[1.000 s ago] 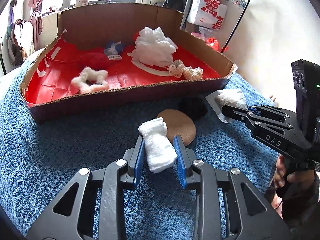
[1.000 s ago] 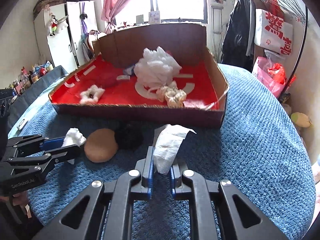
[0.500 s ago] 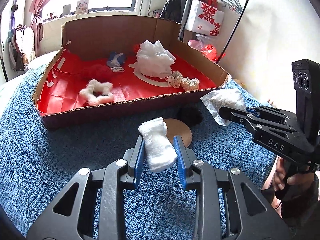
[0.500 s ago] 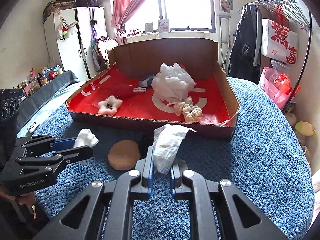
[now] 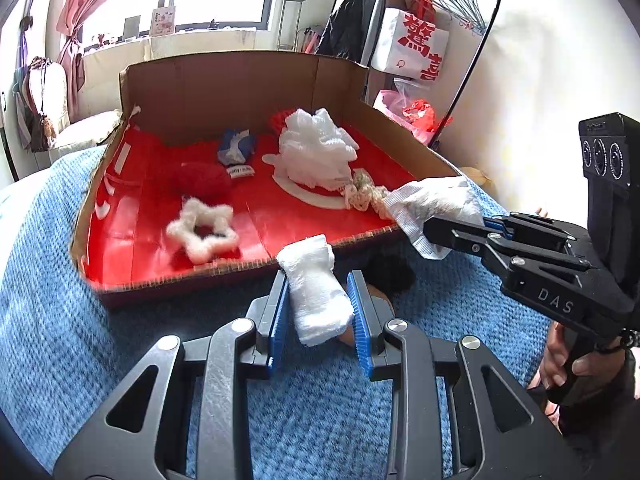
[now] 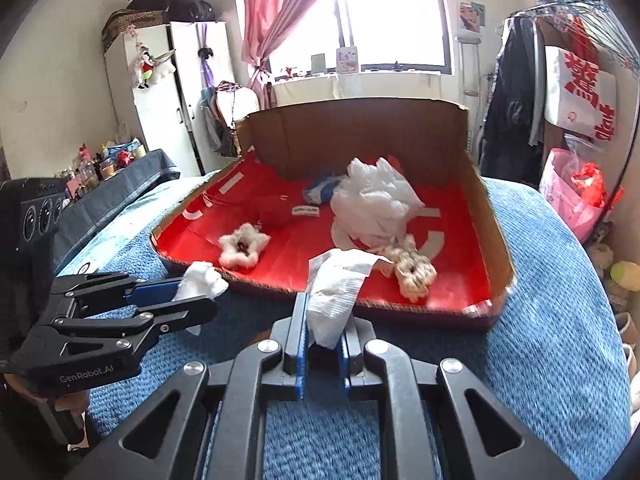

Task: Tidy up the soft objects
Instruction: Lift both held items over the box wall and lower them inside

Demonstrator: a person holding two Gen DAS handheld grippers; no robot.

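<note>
My left gripper (image 5: 320,312) is shut on a rolled white cloth (image 5: 316,292) and holds it above the blue blanket, just before the front wall of the cardboard box (image 5: 240,80). It also shows in the right wrist view (image 6: 192,300). My right gripper (image 6: 324,344) is shut on a white paper tissue (image 6: 336,296), raised near the box's front right rim; the tissue also shows in the left wrist view (image 5: 432,208). Inside the red-lined box lie a white mesh puff (image 5: 316,148), a white star scrunchie (image 5: 200,232), a beige scrunchie (image 6: 412,272), a red ball (image 5: 204,180) and a blue item (image 5: 236,144).
A black fluffy object (image 5: 390,272) and a brown round pad (image 5: 376,292), partly hidden behind my left fingers, lie on the blue blanket (image 5: 80,340) in front of the box. A clothes rack (image 5: 432,20) and red bags stand at the right, a white cabinet (image 6: 160,92) at the left.
Both grippers have risen and moved towards the box with their loads still held. The brown pad and black object now lie lower and partly hidden behind my left fingers.
</note>
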